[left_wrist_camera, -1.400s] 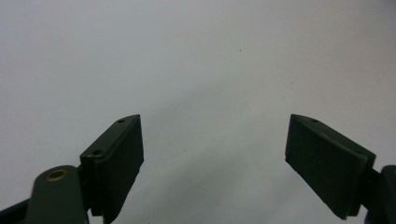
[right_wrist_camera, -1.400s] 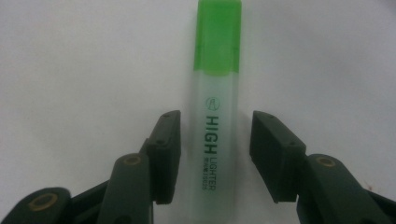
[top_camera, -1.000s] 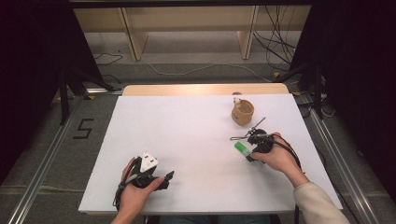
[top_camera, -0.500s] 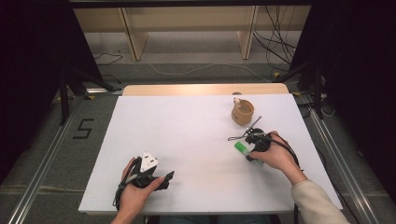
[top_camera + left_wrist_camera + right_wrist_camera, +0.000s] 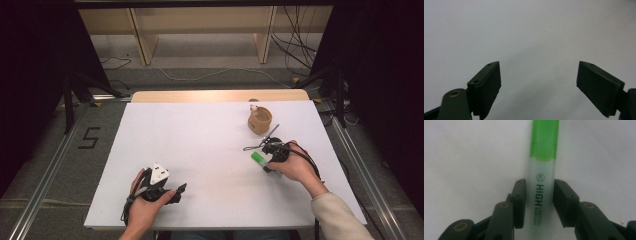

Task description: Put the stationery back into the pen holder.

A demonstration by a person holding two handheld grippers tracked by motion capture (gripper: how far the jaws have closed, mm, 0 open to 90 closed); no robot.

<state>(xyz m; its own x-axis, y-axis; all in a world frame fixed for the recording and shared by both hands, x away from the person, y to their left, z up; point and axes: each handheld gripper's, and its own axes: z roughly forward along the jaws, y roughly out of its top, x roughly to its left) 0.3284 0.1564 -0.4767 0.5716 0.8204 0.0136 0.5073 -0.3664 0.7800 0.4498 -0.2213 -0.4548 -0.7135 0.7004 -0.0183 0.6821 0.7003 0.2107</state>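
On the white table (image 5: pixel 210 150) in the high view, the right gripper (image 5: pixel 267 156) sits at the right side with a green highlighter (image 5: pixel 258 159) in its jaws, the green end pointing toward the table's middle; a small tan cup (image 5: pixel 260 121) stands just beyond it, and a thin metal piece (image 5: pixel 265 140) lies between the two, too small to identify. The left gripper (image 5: pixel 172 192) rests near the front edge, well apart from all of this.

In the left gripper view, the left gripper (image 5: pixel 539 85) has its jaws spread wide with nothing between them, bare table beneath.

In the right gripper view, the right gripper (image 5: pixel 539 202) is clamped on the highlighter (image 5: pixel 541 170), both pads pressed against the translucent barrel at its printed label, green cap ahead. The pen looks light and rigid, but its smooth plastic seems likely to slip or swivel, so a grip across the barrel's middle, as here, should suit it best
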